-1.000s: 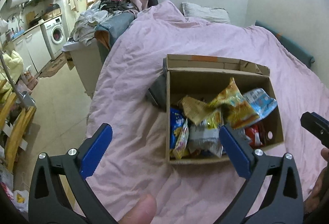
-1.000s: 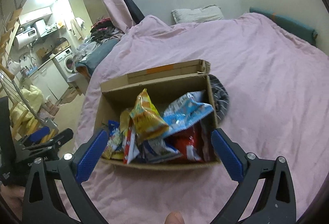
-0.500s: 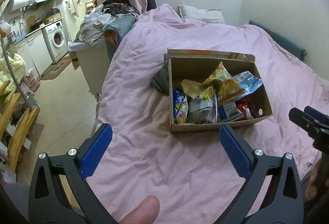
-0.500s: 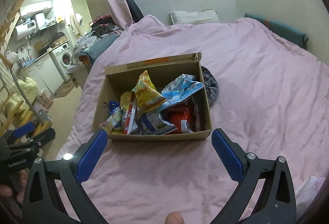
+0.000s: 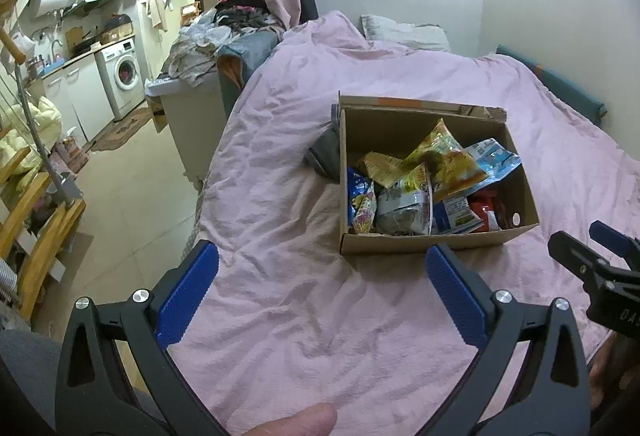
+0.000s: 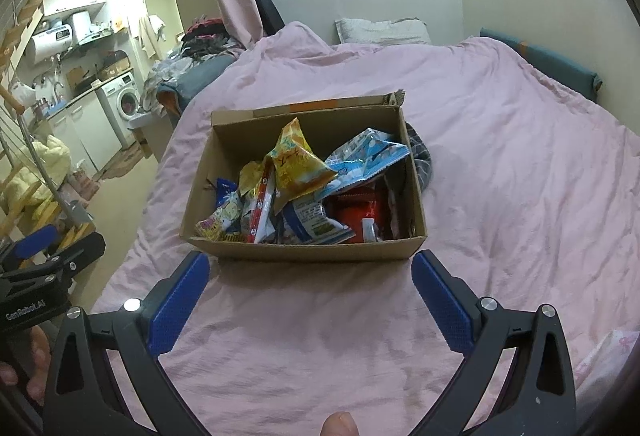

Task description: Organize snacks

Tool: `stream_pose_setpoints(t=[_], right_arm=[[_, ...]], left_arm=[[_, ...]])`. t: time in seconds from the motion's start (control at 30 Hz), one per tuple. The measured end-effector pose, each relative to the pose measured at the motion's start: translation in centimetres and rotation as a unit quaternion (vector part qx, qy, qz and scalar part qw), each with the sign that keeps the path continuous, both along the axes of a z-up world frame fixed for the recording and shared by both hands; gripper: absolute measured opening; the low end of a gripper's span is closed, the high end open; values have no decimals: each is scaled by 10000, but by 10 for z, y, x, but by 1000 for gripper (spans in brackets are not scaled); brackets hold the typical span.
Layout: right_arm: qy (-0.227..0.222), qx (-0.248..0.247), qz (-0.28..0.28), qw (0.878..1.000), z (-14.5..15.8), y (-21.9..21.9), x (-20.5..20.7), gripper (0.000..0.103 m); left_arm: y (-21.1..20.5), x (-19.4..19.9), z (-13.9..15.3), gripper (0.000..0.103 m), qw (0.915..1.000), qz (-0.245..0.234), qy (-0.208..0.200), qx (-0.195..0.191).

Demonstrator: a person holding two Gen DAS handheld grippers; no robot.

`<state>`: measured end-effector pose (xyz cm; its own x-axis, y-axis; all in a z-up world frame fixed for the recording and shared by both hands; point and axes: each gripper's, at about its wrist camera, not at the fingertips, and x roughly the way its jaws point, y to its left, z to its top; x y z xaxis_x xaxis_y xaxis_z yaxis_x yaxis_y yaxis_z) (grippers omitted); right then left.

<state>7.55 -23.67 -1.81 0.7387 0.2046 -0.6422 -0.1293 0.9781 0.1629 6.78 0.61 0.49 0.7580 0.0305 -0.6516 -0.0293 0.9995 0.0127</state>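
Cardboard snack box [image 6: 304, 250] at 12 o'clock of right gripper [image 6: 310, 294], nearer; both grippers, left [image 5: 322, 290] included, spread empty.

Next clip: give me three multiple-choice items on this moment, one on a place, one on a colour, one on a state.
1. The cardboard box sits on:
A. pink bedding
B. the floor
C. a counter

2. The tallest upright snack packet is:
A. green
B. yellow
C. black

3. The right tongs are:
A. shut on a packet
B. open, holding nothing
C. inside the box

Key:
1 A, pink bedding surrounds the box.
2 B, its wrapper is yellow-orange.
3 B, the jaws stand wide apart in front of the box.
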Motion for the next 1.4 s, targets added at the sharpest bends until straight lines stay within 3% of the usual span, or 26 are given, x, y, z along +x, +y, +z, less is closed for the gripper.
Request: stream_pose_setpoints(t=[1.4], right_arm=[[-15,-31,-163,9999,-3,-6,7,103]], left_arm=[[-2,1,-11,102,9999,14,127,-47]])
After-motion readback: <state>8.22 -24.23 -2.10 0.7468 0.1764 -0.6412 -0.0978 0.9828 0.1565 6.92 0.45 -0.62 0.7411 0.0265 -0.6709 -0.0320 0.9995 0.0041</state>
